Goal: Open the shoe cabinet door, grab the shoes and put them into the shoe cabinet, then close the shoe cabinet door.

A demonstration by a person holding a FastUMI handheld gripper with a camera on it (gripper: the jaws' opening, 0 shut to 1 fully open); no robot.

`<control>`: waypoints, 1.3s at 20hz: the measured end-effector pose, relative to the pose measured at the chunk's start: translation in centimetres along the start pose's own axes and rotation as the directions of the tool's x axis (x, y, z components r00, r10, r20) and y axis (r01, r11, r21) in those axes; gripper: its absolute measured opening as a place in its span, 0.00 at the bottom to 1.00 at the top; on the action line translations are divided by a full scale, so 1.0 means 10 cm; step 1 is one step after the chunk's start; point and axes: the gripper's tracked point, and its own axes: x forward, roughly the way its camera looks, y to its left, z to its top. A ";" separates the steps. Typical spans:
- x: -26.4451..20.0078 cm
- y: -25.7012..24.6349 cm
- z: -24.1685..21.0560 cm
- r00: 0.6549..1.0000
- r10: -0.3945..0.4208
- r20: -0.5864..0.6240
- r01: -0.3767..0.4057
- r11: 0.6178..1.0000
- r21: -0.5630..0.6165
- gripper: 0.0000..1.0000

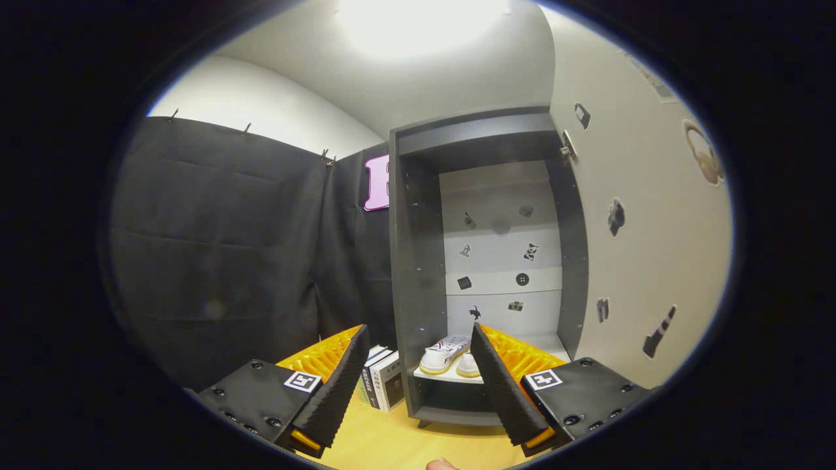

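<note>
Grey panels frame the shoe cabinet (418, 274), and we find it standing open ahead of us, its pale door (643, 241) swung wide to the right and dotted with small stickers. A pair of white shoes (450, 356) already sits inside on the low shelf (450, 377), near that shelf's front edge and toward its left end, just beyond the gap between our fingers. Our gripper (418, 385) is released: its two fingers stand well apart with nothing between them, touching neither the shoes nor the cabinet.

We judge the task to be mostly done. Opening the door is finished, and the shoes appear to be placed, since they rest on the shelf with our claw free of them. What remains, as far as we can tell, is closing the door, which hangs fully open on its hinge (567, 151) at the cabinet's upper right corner.

Beside the cabinet's left wall, a few boxes (384, 385) stand on the wooden floor (392, 444), against the black cloth. A fingertip (442, 465) shows at the near edge of the floor, below our fingers. We cannot tell whether other shoes wait elsewhere.
</note>
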 end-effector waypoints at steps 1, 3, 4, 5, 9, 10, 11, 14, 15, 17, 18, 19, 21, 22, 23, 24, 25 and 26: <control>-0.15 -0.01 0.03 1.000 0.004 0.002 -0.004 1.000 0.007 0.97; -0.41 -0.03 0.08 1.000 0.013 0.007 -0.013 1.000 0.023 0.97; -0.53 -0.04 0.07 1.000 0.025 0.003 -0.025 0.999 0.030 0.97; -0.64 -0.04 0.08 0.999 0.041 -0.002 -0.041 0.998 0.040 0.97; -1.04 -0.14 0.11 0.997 0.075 -0.008 -0.075 0.996 0.056 0.97; -1.15 -0.15 0.14 0.996 0.090 0.001 -0.090 0.995 0.051 0.97; -1.28 -0.16 0.19 0.994 0.109 0.017 -0.110 0.993 0.044 0.97; -1.69 -0.28 0.31 0.988 0.147 0.037 -0.147 0.989 0.008 0.97; -1.82 -0.34 0.35 0.986 0.160 0.036 -0.160 0.987 0.001 0.97; -1.81 -0.48 0.41 0.986 0.161 0.039 -0.161 0.987 -0.008 0.97; -1.80 -0.59 0.41 0.988 0.153 0.037 -0.153 0.988 -0.011 0.97; -1.82 -0.70 0.41 0.988 0.150 0.038 -0.149 0.989 -0.006 0.97; -1.84 -0.86 0.43 0.987 0.157 0.045 -0.158 0.987 0.017 0.97; -1.91 -0.97 0.46 0.986 0.161 0.053 -0.163 0.986 0.026 0.97; -1.91 -1.10 0.48 0.986 0.151 0.064 -0.153 0.988 0.025 0.97; -1.93 -1.24 0.50 0.988 0.139 0.071 -0.141 0.990 0.024 0.97; -1.94 -1.36 0.50 0.988 0.136 0.074 -0.138 0.990 0.029 0.97; -1.94 -1.44 0.46 0.988 0.140 0.070 -0.143 0.989 0.038 0.97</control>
